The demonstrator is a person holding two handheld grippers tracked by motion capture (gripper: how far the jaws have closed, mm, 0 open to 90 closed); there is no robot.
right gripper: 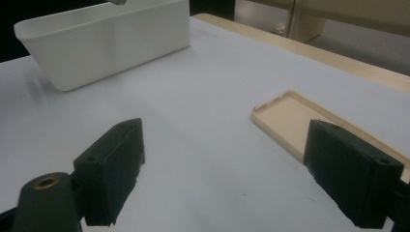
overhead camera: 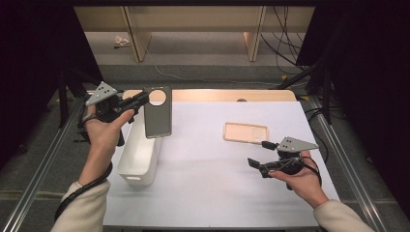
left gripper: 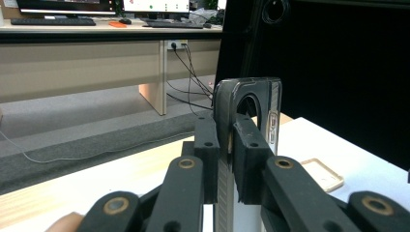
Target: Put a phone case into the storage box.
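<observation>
Left hand-held gripper (overhead camera: pixel 140 100), near the worktop's (overhead camera: pixel 203 193) far left corner, is clamped on the edge of a dark phone case (overhead camera: pixel 158 113), held upright above the white bin (overhead camera: pixel 138 159) at the left edge. Judged step: dropping the case into the bin; lower it between the walls before letting go, keeping it vertical. A beige phone case (overhead camera: pixel 245 132) lies flat toward the right edge. Right hand-held gripper (overhead camera: pixel 263 157), just near it, rests with jaws apart, empty
</observation>
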